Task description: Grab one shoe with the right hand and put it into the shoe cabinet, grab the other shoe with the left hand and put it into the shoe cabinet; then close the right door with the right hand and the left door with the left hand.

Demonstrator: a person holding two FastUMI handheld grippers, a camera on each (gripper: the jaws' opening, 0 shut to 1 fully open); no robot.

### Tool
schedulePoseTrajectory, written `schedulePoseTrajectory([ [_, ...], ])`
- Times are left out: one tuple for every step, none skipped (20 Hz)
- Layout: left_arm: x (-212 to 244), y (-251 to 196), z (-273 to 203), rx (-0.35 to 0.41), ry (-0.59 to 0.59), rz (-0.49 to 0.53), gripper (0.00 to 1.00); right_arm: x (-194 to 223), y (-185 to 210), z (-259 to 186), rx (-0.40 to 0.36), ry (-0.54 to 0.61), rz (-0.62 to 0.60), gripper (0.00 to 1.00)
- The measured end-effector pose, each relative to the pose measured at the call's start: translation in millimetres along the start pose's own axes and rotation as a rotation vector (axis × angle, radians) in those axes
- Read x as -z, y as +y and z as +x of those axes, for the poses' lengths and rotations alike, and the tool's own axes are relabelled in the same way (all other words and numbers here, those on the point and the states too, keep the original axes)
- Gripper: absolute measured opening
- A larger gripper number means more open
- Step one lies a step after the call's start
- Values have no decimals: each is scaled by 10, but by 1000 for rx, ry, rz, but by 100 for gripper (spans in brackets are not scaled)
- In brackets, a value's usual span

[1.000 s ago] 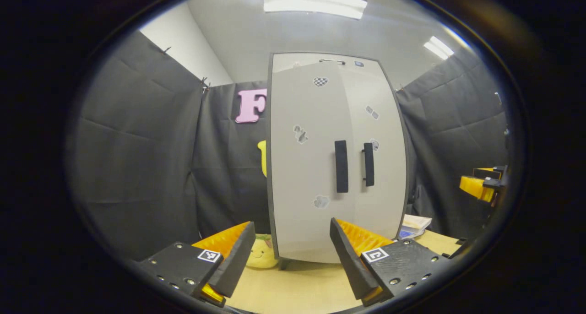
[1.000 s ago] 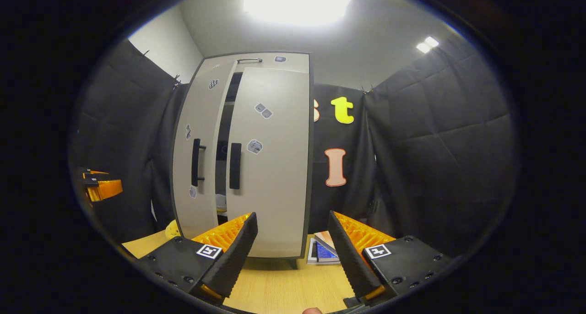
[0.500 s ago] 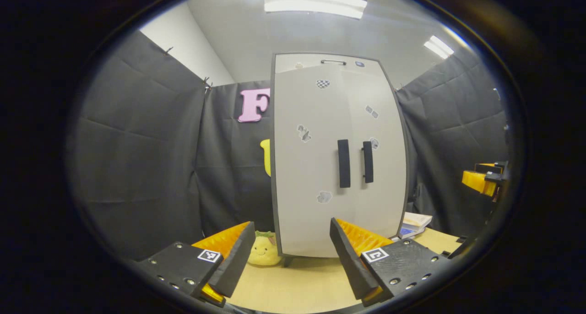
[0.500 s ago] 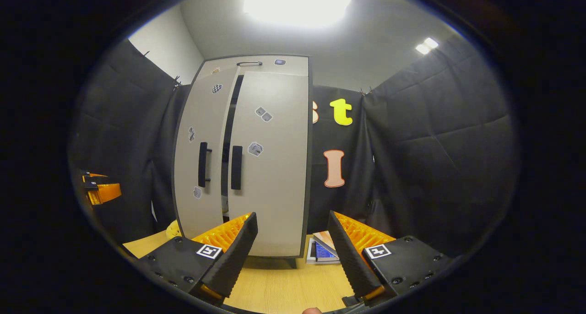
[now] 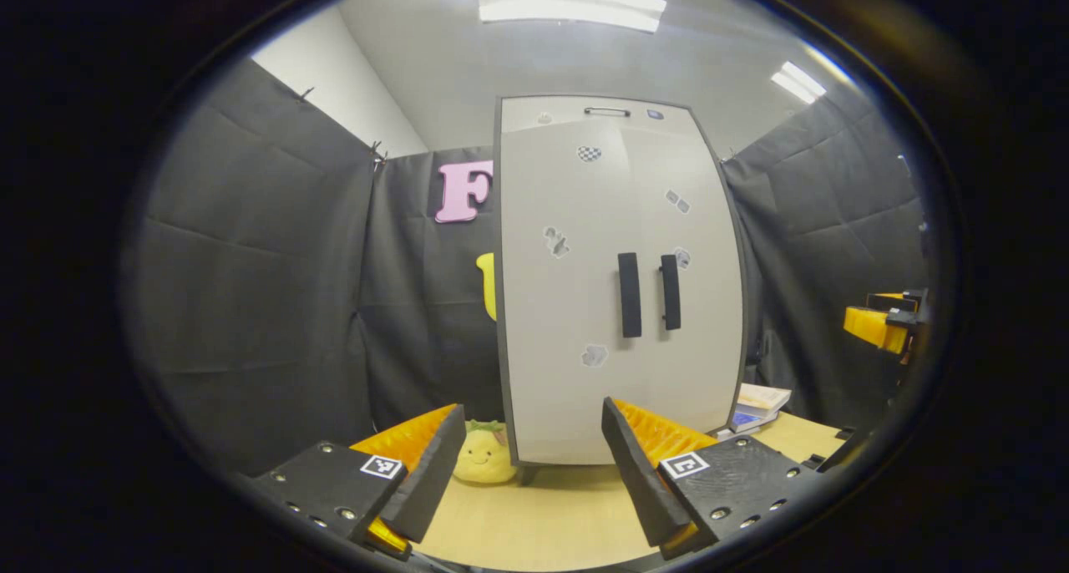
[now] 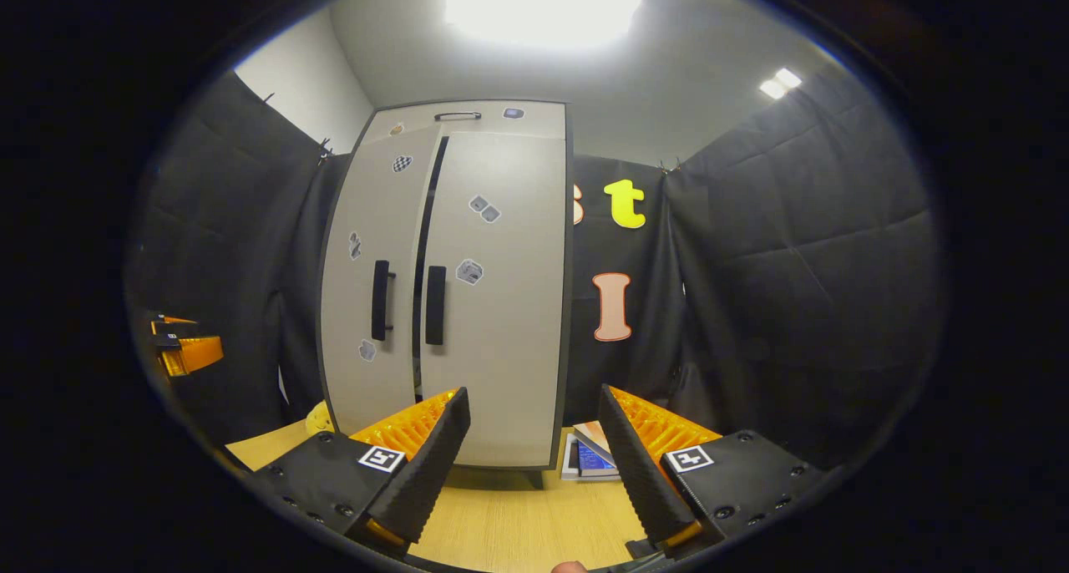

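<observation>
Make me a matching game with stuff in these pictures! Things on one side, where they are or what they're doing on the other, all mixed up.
Things:
1. yellow plush toy
2. books
3. door handles
4. left claw

Places or states:
A. black, upright, side by side in the middle of the cabinet
B. open, holding nothing
C. on the table at the cabinet's left foot
D. stacked on the table at the cabinet's right foot

Pairs: 1-C, 2-D, 3-A, 4-B
</observation>
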State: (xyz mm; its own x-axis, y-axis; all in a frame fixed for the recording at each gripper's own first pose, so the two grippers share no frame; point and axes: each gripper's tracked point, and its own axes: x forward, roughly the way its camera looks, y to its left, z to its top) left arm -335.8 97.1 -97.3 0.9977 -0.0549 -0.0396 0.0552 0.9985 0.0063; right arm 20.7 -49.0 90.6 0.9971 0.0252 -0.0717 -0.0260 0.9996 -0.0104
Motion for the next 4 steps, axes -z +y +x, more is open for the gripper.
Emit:
schedulePoseTrajectory([
  [1,1,-10,-1,-1,-1,95,-1,0,-3,1,-2,0,96],
  [-5,6,-18,-2,-1,-1,94,4,-7,-15,2,-1,-1,96],
  [3,5,-16,-2,0,-1,94,11,-5,-10,2,1,0,96],
  [-2,13,-17,-5,-1,2,94,9,-11,-4,1,0,1,96],
])
